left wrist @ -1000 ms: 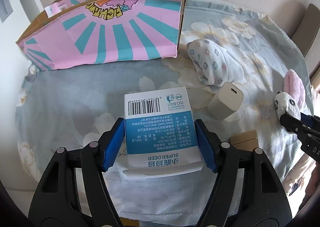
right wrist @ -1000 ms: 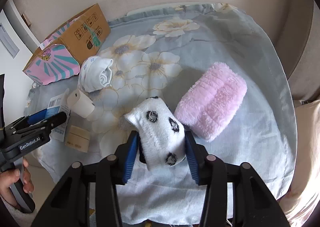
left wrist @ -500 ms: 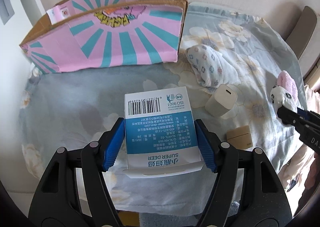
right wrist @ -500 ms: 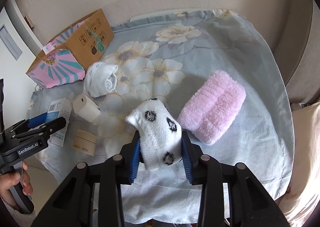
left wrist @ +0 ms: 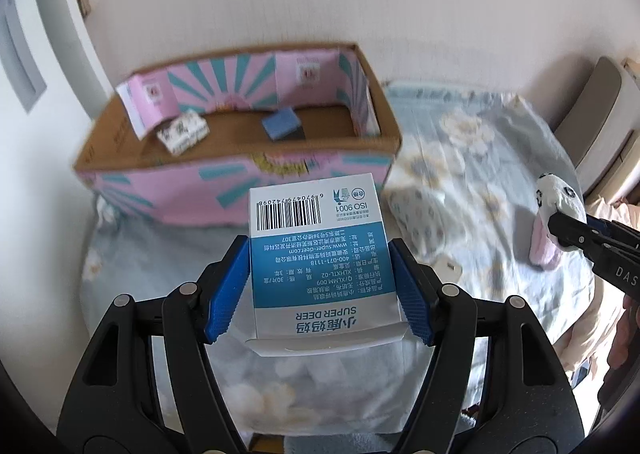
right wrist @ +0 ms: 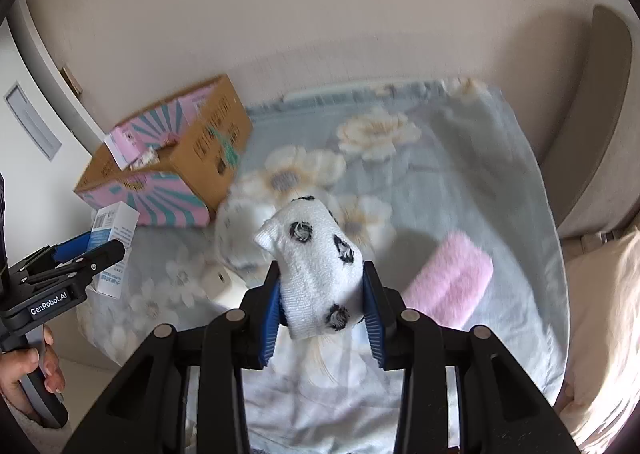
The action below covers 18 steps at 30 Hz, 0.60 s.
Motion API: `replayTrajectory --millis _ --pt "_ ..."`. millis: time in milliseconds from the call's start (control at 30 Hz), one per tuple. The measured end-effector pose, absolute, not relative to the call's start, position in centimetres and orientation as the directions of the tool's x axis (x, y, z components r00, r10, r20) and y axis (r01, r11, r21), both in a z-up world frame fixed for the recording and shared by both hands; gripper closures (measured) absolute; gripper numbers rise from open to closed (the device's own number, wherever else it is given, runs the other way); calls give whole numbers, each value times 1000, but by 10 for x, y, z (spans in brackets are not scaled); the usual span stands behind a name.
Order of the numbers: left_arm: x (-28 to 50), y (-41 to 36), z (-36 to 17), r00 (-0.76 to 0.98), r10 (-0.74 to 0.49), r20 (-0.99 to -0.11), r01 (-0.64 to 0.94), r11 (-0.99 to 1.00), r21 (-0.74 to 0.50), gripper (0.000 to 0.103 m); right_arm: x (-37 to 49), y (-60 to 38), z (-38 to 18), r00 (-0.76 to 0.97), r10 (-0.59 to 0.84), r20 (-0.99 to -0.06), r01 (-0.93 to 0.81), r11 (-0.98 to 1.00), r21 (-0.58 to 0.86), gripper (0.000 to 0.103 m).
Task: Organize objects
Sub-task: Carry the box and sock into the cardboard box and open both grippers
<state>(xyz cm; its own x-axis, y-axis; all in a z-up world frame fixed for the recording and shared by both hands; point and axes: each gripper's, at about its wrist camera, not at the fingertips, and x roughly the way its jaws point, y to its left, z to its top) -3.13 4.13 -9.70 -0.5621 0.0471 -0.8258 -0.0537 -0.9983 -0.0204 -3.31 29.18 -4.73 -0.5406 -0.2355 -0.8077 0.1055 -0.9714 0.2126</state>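
The left hand-held gripper (left wrist: pixel 320 294) clamps a blue-and-white carton (left wrist: pixel 320 254), barcode end forward, raised before the pink-striped cardboard box (left wrist: pixel 240 181). The right hand-held gripper (right wrist: pixel 324 310) grips a white black-spotted sock (right wrist: pixel 316 266) above the floral bed sheet (right wrist: pixel 460 181).

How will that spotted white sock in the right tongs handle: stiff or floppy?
Probably floppy: the spotted sock bulges out between the right tongs. Its fuzzy knit likely grips the ribbed pads rather than slipping. Probably light, and unlikely to break.
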Motion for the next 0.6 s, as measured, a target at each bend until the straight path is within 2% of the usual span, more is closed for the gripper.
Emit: replayTrajectory --millis 600 --pt "-127 -43 -30 -656 28 -754 -41 -999 -2 37 -130 205 34 -601 -293 -744 219 -955 199 69"
